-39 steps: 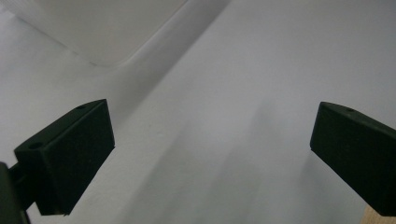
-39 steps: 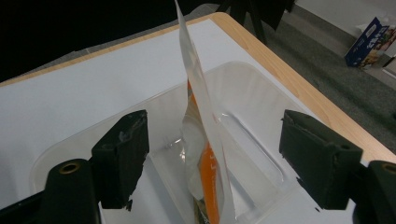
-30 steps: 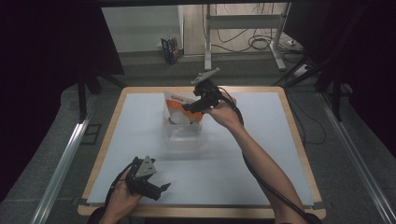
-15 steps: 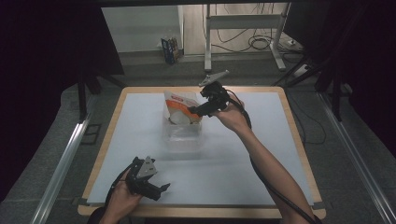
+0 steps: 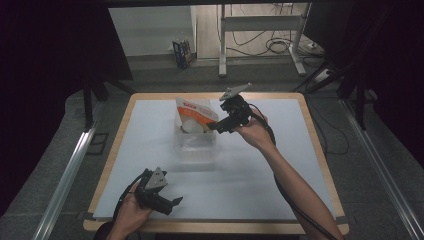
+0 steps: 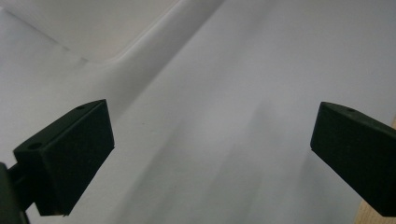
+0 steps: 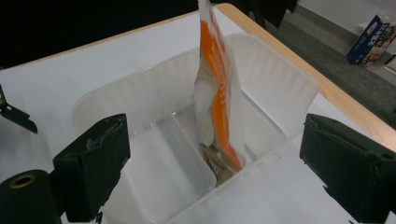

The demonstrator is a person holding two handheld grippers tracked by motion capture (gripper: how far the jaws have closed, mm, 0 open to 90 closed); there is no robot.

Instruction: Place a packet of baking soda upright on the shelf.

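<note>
Leftmost, beyond the table edge: a long pale metal rail along the grey floor, dark curtain above it. Next, near the front left corner of the white-topped, wood-rimmed table: left gripper, held low in the person's left hand, grey three-cornered plate on top, black jaws spread wide with nothing between, only bare white tabletop under them in the left gripper view. Well apart from it, toward the middle and far side: clear, ribbed plastic tub, open-topped, standing on the table. Inside it, at the far end: white and orange printed foil pouch, upright, leaning slightly, its bottom resting in the tub's corner, its top rising well above the rim. Just right of the pouch: right gripper, raised above the table in the right hand, jaws parted wide, one on each side of the tub in the right gripper view, clear of the pouch and touching nothing. Behind the table, on the floor: small blue printed carton; farther right, grey metal stand legs and loose black cables. Trailing down the right forearm: black cable.
</note>
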